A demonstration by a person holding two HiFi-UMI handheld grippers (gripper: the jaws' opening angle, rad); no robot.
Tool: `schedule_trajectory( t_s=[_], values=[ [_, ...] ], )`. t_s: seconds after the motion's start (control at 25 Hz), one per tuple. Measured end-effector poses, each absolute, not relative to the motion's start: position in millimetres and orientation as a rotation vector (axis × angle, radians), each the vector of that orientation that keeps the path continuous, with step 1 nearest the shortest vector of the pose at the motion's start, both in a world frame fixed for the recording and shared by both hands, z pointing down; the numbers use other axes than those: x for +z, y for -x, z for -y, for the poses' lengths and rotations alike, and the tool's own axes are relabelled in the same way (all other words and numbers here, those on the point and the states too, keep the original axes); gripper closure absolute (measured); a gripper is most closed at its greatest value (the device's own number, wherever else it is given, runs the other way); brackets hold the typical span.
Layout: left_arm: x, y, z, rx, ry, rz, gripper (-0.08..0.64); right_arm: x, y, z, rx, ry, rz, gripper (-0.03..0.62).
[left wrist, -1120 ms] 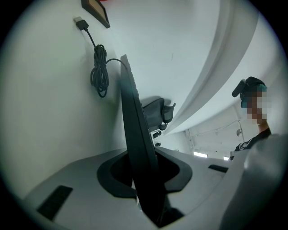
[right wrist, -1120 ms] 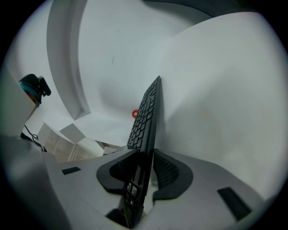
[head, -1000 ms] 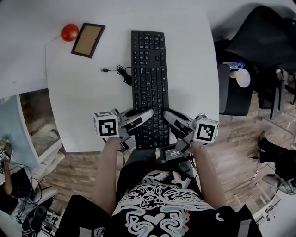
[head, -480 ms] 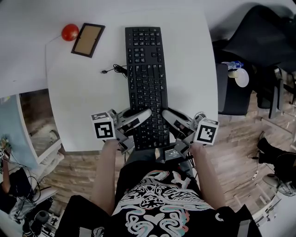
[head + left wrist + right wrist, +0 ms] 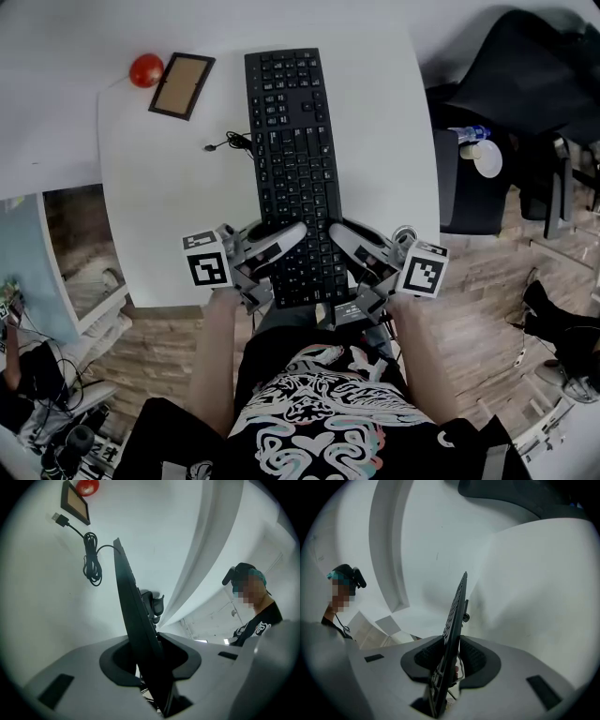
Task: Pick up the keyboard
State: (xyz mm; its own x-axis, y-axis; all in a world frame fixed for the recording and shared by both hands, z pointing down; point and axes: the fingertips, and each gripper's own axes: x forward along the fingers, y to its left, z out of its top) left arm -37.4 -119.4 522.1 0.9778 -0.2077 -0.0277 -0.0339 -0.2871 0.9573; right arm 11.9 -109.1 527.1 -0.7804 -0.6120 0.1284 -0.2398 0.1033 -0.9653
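As the keyboard (image 5: 292, 159) runs 12 to 6 o'clock, we pinch its near end. Our left gripper (image 5: 291, 234) and right gripper (image 5: 339, 234) clamp it.

No word, brand or number can be read anywhere. The key legends on the flat black plastic keyboard (image 5: 295, 159) are too small to make out. The white cubes on the left gripper (image 5: 292, 232) and right gripper (image 5: 338, 231) carry only black square marker patterns.
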Motion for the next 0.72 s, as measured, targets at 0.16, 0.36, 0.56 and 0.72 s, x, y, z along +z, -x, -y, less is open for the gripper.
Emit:
schedule_trajectory(
  t_s=[0.16,0.36,0.56,0.72],
  values=[
    [523.6,37.0,119.2,-0.190,-1.884,0.165,0.454,527.8,-11.0,109.5,-1.688,0.841,-2.091,0.469],
    [527.3,38.2,117.1,-0.213,-1.927,0.130,0.453,530.6,-9.4,106.9,-1.630,0.852,-2.124,0.469],
    [529.3,39.2,113.5,-0.240,-1.973,0.088,0.453,529.8,-3.7,104.8,-1.559,0.844,-2.143,0.469],
    [529.5,39.5,113.8,-0.270,-2.000,0.060,0.451,529.3,0.4,105.3,-1.515,0.842,-2.171,0.469]
  ],
)
